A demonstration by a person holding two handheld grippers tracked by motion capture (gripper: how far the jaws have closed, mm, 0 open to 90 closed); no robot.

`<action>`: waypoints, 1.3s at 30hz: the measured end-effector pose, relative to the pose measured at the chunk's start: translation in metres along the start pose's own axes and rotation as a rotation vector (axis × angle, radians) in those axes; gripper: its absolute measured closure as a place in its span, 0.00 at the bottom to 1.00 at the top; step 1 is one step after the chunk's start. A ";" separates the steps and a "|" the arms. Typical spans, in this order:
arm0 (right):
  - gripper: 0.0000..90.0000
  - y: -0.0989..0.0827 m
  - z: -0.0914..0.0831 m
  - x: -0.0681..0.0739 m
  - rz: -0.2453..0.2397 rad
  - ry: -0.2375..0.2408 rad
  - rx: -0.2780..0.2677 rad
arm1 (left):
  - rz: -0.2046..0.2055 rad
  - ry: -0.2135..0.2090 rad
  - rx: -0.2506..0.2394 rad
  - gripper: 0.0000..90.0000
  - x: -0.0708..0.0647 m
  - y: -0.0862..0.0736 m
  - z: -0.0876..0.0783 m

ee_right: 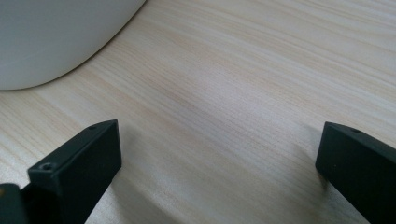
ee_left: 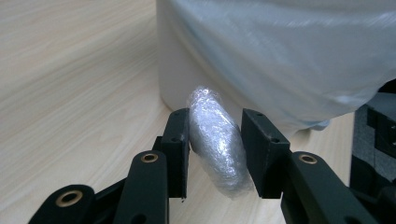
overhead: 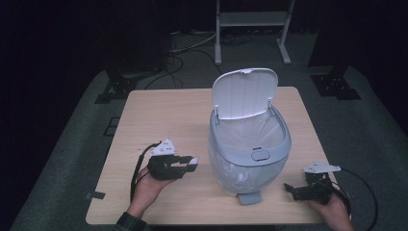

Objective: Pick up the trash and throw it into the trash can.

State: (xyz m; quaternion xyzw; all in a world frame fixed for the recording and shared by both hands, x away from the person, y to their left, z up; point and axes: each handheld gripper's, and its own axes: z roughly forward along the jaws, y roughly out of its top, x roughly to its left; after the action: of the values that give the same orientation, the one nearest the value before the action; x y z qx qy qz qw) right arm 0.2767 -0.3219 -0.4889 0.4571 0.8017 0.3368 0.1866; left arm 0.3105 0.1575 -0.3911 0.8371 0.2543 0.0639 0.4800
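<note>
Here, the left gripper point(ee_left: 215, 140) has its fingers point(ee_left: 177, 140) clamped on a crumpled plastic wad point(ee_left: 217, 142) beside the open lined bin point(overhead: 250, 144) on the table point(overhead: 159, 110); the right gripper point(ee_right: 219, 172) rests with fingers apart.

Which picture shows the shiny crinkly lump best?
The left gripper view: the plastic-wrapped lump sits close up, pinched between the left gripper jaws, wrinkles plain. In the high view it is a small pale speck at that gripper's tips. The right gripper view looks at bare table and the bin's side.
</note>
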 end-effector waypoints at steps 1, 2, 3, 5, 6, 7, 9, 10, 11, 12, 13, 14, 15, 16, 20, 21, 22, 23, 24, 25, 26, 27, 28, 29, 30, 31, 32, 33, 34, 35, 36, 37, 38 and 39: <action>0.00 0.000 0.000 0.000 -0.001 0.000 0.000 | 0.002 -0.004 -0.004 0.70 -0.001 0.002 -0.002; 0.00 0.000 0.000 0.000 0.000 0.000 0.000 | 0.007 -0.008 -0.007 0.70 -0.001 0.004 -0.003; 0.00 0.000 0.000 0.000 0.000 0.000 0.000 | 0.009 -0.011 -0.013 0.70 -0.002 0.007 -0.005; 0.00 0.000 0.000 0.000 0.000 0.000 0.000 | 0.015 -0.017 -0.024 0.70 -0.003 0.011 -0.008; 0.00 0.000 0.000 0.000 0.000 0.000 0.000 | 0.019 -0.022 -0.026 0.70 -0.003 0.013 -0.010; 0.00 0.000 0.000 0.000 0.000 0.000 0.000 | 0.018 -0.028 -0.029 0.70 -0.004 0.015 -0.011; 0.00 0.000 0.000 0.000 0.000 0.000 0.000 | 0.029 -0.034 -0.033 0.70 -0.006 0.019 -0.014; 0.00 0.000 0.000 0.000 0.000 0.000 -0.001 | 0.034 -0.038 -0.036 0.70 -0.006 0.022 -0.015; 0.00 0.000 0.000 0.000 -0.001 0.000 0.000 | 0.035 -0.041 -0.038 0.70 -0.007 0.024 -0.016; 0.00 0.000 0.000 0.000 0.000 0.000 0.000 | 0.039 -0.042 -0.040 0.70 -0.008 0.026 -0.017; 0.00 0.000 0.000 0.000 0.000 0.000 0.000 | 0.042 -0.045 -0.041 0.70 -0.009 0.028 -0.018; 0.00 0.000 0.000 0.000 0.000 0.000 0.000 | 0.048 -0.048 -0.041 0.70 -0.009 0.030 -0.019; 0.00 0.000 0.000 0.000 0.000 0.000 0.000 | 0.049 -0.053 -0.046 0.70 -0.010 0.032 -0.020; 0.00 0.000 0.000 0.000 0.000 0.000 0.000 | 0.052 -0.057 -0.049 0.70 -0.011 0.035 -0.021; 0.00 0.000 0.000 0.000 0.000 0.000 0.000 | 0.061 -0.082 -0.064 0.70 -0.013 0.044 -0.027; 0.00 0.000 0.000 0.000 0.001 0.000 0.000 | 0.066 -0.086 -0.068 0.70 -0.014 0.047 -0.028; 0.00 0.000 0.000 0.000 0.000 0.000 0.000 | 0.070 -0.090 -0.071 0.70 -0.015 0.049 -0.029; 0.00 0.000 0.000 0.000 0.000 0.000 0.000 | 0.070 -0.096 -0.078 0.70 -0.015 0.052 -0.031; 0.00 0.000 0.000 0.000 0.000 0.001 0.000 | 0.072 -0.101 -0.083 0.70 -0.016 0.054 -0.032; 0.00 0.000 0.000 0.000 0.000 0.000 0.000 | 0.075 -0.103 -0.086 0.70 -0.016 0.057 -0.033; 0.00 0.000 0.000 0.000 0.000 0.000 0.000 | 0.078 -0.108 -0.089 0.70 -0.017 0.059 -0.035; 0.00 0.000 0.000 0.000 0.000 0.000 0.000 | 0.081 -0.112 -0.095 0.70 -0.018 0.061 -0.036; 0.00 0.000 0.000 0.000 0.000 0.000 0.000 | 0.086 -0.114 -0.098 0.70 -0.018 0.064 -0.037; 0.00 0.000 0.000 0.000 0.000 0.000 0.000 | 0.088 -0.116 -0.102 0.70 -0.018 0.066 -0.039; 0.00 0.000 0.000 0.000 0.000 0.000 0.000 | 0.091 -0.119 -0.106 0.70 -0.019 0.068 -0.040; 0.00 0.000 0.000 0.000 0.000 0.000 0.000 | 0.094 -0.123 -0.109 0.70 -0.019 0.071 -0.041; 0.00 0.000 0.000 0.000 0.000 0.000 0.000 | 0.094 -0.129 -0.115 0.70 -0.019 0.073 -0.042; 0.00 0.000 0.000 0.000 0.000 0.000 0.000 | 0.095 -0.134 -0.119 0.70 -0.019 0.076 -0.043; 0.00 0.000 0.000 0.000 0.000 0.000 0.000 | 0.097 -0.140 -0.124 0.70 -0.020 0.078 -0.044; 0.00 0.000 0.000 0.000 0.000 0.000 0.000 | 0.101 -0.144 -0.128 0.70 -0.020 0.081 -0.045; 0.00 0.000 0.000 0.000 0.000 0.001 0.000 | 0.102 -0.151 -0.132 0.70 -0.021 0.083 -0.045; 0.00 0.000 0.000 0.000 0.000 0.000 0.000 | 0.104 -0.157 -0.139 0.70 -0.021 0.086 -0.046; 0.00 0.000 0.000 0.000 0.000 0.000 0.000 | 0.107 -0.164 -0.141 0.70 -0.021 0.089 -0.047; 0.00 0.000 0.000 0.000 0.000 0.000 0.000 | 0.107 -0.173 -0.149 0.70 -0.021 0.091 -0.047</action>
State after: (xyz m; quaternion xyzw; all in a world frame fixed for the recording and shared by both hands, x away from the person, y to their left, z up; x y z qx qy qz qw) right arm 0.2767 -0.3219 -0.4890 0.4571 0.8017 0.3370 0.1865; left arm 0.3088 0.1460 -0.2867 0.8139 0.1615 0.0357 0.5569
